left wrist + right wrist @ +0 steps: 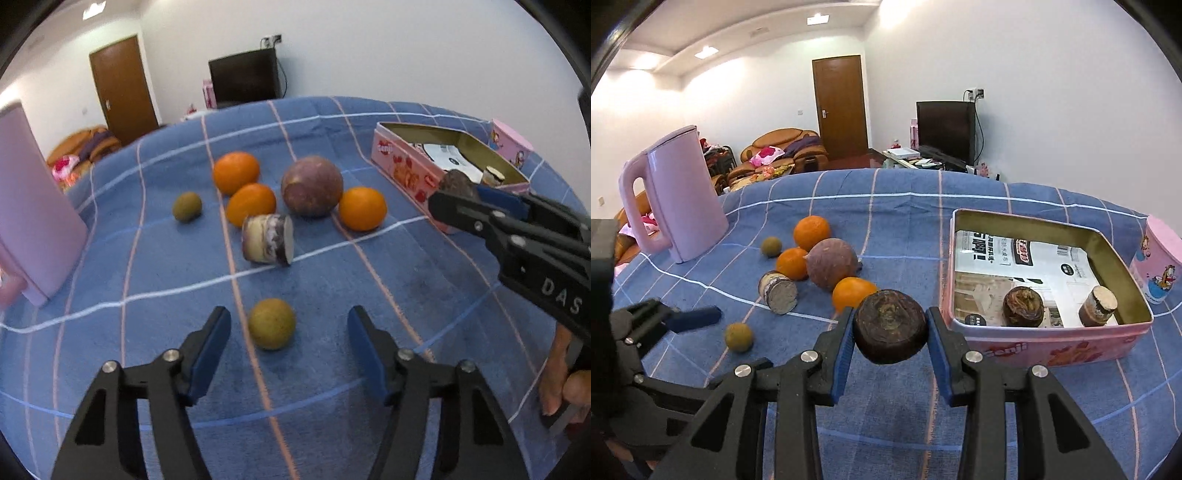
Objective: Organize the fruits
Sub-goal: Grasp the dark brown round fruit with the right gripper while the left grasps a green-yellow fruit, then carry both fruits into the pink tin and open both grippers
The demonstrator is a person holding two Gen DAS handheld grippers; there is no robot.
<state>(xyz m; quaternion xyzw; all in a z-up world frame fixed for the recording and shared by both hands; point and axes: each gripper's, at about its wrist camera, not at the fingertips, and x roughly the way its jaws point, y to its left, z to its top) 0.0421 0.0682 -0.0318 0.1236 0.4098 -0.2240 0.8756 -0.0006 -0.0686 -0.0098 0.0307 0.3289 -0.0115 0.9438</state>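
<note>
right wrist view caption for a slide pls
Right claw grips a dark brown root beside the pink tin.

The left gripper (288, 347) hangs over the blue checked cloth on the bench (406, 280), its jaws apart with a small greenish-brown fruit (271, 324) on the cloth between them, untouched. Beyond lie a short cut root piece (267, 239) on its side, three oranges (251, 204), a large purple-brown round fruit (312, 185) and another small green fruit (187, 206). To the right, the right gripper (461, 199) grips a dark rough lump (458, 184) just beside a pink open tin (406, 166). A pink kettle (33, 221) stands at the left edge.
</note>
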